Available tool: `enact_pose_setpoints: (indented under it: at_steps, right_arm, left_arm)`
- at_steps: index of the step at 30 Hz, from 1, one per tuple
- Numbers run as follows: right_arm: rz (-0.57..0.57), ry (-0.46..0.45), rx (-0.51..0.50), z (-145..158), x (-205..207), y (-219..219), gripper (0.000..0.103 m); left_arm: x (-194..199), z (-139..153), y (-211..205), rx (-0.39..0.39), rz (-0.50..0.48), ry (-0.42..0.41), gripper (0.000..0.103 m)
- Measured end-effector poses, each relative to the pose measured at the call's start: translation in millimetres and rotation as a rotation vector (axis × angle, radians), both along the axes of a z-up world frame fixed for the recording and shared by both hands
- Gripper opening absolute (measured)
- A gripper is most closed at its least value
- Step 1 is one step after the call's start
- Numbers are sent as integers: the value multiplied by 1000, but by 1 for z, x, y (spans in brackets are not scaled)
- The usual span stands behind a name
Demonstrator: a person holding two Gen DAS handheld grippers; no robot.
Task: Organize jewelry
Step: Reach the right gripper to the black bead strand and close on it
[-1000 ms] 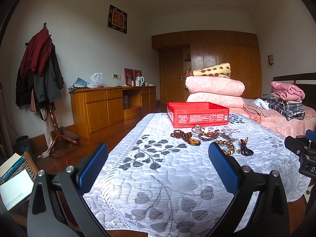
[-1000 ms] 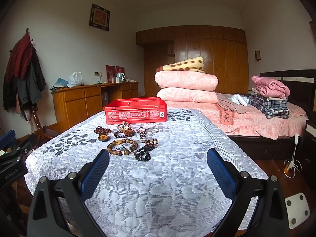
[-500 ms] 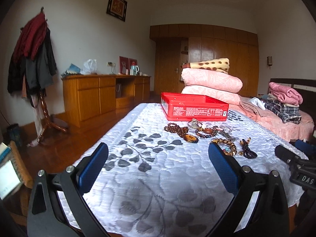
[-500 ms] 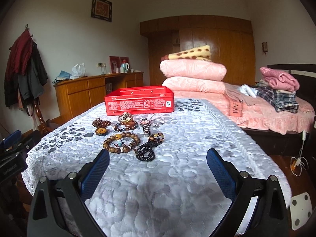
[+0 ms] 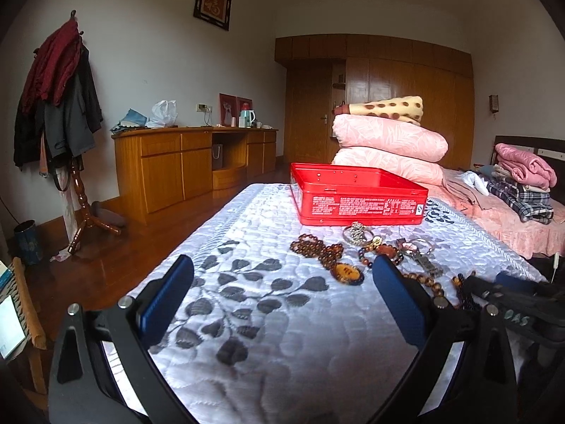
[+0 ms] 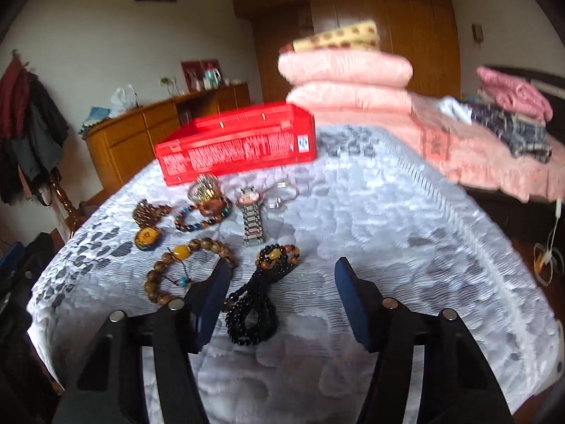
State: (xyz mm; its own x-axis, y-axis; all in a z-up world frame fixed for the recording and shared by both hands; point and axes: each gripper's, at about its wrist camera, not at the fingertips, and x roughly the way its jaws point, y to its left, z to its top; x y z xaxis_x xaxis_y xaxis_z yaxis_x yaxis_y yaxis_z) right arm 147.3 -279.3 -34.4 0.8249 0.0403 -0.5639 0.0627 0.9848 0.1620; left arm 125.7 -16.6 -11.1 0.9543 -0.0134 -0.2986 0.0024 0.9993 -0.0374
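Your left gripper hangs over the near left part of the quilted table cover, jaws wide apart, nothing between them. Just past its right finger lies the amber pendant on its brown bead string.

In the right wrist view, left to right on the cover: that pendant and string, a large wooden bead bracelet, a small dark bead bracelet with a gold ring piece behind it, a metal watch, and silver rings further right.

The red tin sits open behind all of it, nothing visible inside from these angles.

Your right gripper has just been closing partway; its jaws are apart, straddling the black bead necklace without pressing it. The necklace lies on the cover, nearer the left finger, its orange-beaded end pointing away from you. This view is motion-blurred.
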Motion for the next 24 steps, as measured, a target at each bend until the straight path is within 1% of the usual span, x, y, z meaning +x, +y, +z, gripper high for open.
enact_pose_setpoints:
  at_steps: [2,3,4,9,13,15,16,17,19,20,24]
  right_arm:
    - [-9,37,-2,-3,6,1,49]
    - [-3,46,6,-4,8,1,47]
    - [-2,57,6,-6,10,1,45]
    - [9,79,-21,-8,14,7,43]
    - [37,97,-24,-9,18,10,35]
    - [50,99,-34,-9,19,13,28]
    - [71,95,-22,-10,19,13,20]
    - [77,95,-19,-10,19,14,20]
    - [80,95,-15,-10,18,14,19]
    - [81,95,-6,-9,17,12,15]
    - [73,87,8,-7,12,3,14]
  left_arm:
    - [6,1,-4,-4,-19,10,98]
    - [8,1,-7,-5,-29,16,98]
    - [10,0,-10,-5,-36,20,98]
    - [17,-4,-22,8,-68,39,98]
    - [18,-5,-29,23,-83,49,98]
    - [19,-5,-32,30,-97,62,94]
    - [20,-6,-35,34,-109,80,90]
    - [22,-7,-38,36,-124,101,82]
    - [26,-9,-44,36,-157,144,75]
    - [26,-10,-45,35,-162,152,75]
    - [28,-11,-56,37,-186,172,75]
